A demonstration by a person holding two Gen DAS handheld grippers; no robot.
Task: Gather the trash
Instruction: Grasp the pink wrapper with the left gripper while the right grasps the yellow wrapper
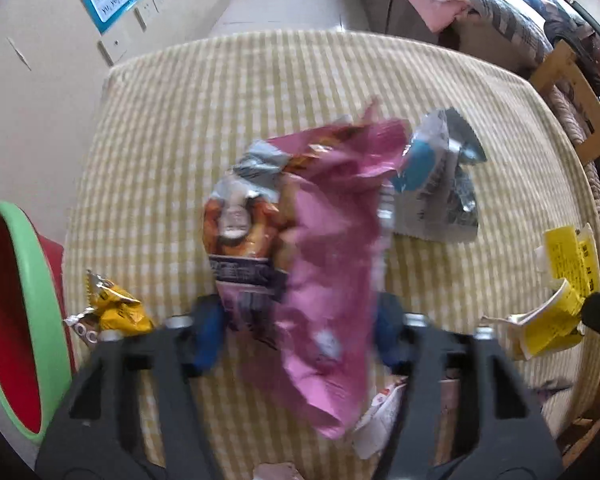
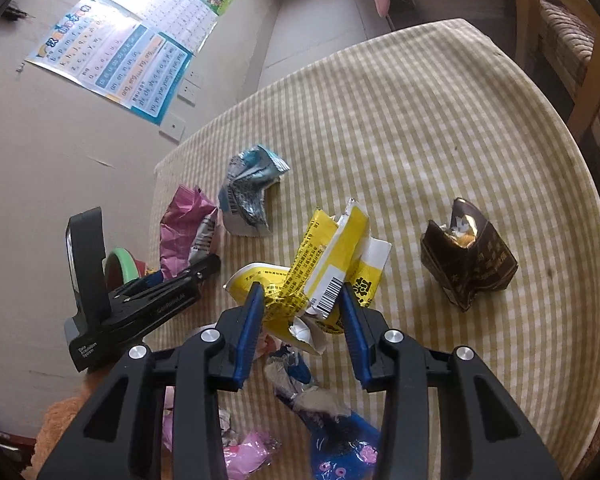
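Two grippers work a checked table: the left gripper (image 1: 296, 320), jaws spread, straddles a light, crinkly pink wrapper (image 1: 328, 264) at centre; the right gripper (image 2: 302, 316), jaws parted, brackets a yellow wrapper (image 2: 328, 264) at twelve o'clock; pinch the bunched folds.

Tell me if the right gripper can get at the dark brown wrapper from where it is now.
Probably yes. The right gripper stands open around the yellow wrapper, not clamped on it. The dark brown wrapper sits apart on bare tablecloth to the right, nothing between them.
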